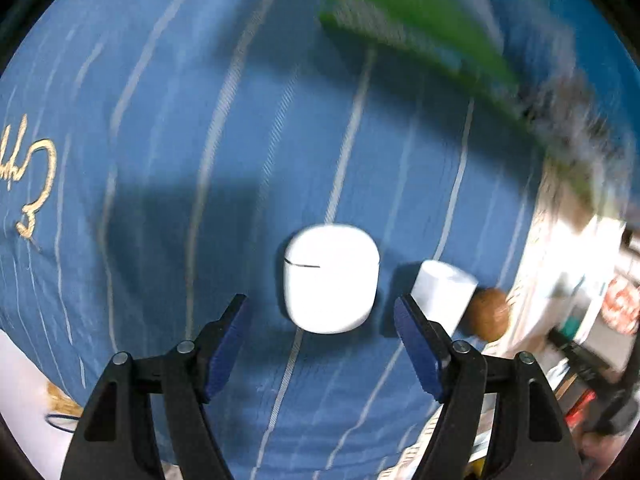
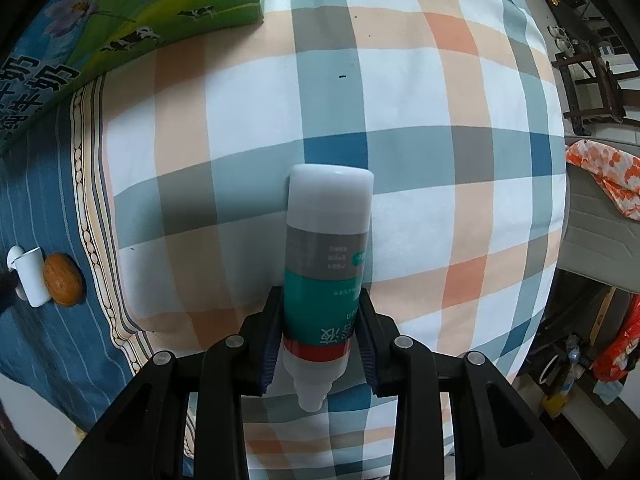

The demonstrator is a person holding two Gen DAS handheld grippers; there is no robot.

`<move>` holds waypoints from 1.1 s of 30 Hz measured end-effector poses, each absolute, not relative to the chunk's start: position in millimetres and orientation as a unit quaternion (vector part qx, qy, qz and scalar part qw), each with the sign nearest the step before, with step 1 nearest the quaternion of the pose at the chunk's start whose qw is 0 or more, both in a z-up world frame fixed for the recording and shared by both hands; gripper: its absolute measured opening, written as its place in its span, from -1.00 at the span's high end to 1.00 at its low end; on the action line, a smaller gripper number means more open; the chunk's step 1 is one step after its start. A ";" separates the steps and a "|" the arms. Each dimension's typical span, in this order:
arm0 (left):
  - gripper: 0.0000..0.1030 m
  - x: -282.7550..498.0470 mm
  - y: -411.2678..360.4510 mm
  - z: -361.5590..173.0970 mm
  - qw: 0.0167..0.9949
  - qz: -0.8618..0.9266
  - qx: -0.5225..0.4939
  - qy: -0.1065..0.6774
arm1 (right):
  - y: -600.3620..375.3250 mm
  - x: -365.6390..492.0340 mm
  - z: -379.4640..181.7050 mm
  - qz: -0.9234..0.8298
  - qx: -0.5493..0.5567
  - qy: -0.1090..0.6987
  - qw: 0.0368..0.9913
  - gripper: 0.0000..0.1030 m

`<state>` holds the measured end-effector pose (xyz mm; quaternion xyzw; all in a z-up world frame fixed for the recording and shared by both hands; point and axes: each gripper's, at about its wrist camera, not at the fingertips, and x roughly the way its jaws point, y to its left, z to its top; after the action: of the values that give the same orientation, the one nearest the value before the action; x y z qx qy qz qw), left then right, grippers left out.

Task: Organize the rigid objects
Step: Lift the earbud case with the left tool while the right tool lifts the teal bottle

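My left gripper is open and empty just above a white earbud case lying on the blue striped sheet. A white cylinder and a brown walnut lie to its right; they also show in the right wrist view, cylinder and walnut. My right gripper is shut on a white bottle with a teal and grey label, held over a plaid pillow.
A green milk carton box lies at the far side of the sheet and shows in the right wrist view at upper left. Furniture and clutter stand beyond the bed's right edge.
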<state>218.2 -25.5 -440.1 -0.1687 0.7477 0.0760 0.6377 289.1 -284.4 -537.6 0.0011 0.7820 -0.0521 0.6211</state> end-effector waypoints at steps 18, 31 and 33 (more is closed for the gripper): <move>0.16 230.3 -57.4 -438.2 0.673 0.085 -0.072 0.731 | -291.6 284.6 -527.0 -0.039 0.057 0.775 0.628 0.32; 0.16 210.2 -79.3 -346.3 0.710 0.030 -0.078 0.700 | -262.0 270.4 -449.9 0.042 0.090 0.735 0.671 0.32; 0.16 221.4 -91.3 -321.4 0.719 0.015 -0.080 0.690 | -259.1 271.8 -433.6 0.059 0.101 0.729 0.675 0.32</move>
<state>221.4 -91.3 -321.4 -0.0802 0.6904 0.0153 0.7188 271.8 -259.1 -433.6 0.1010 0.7286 0.0593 0.6749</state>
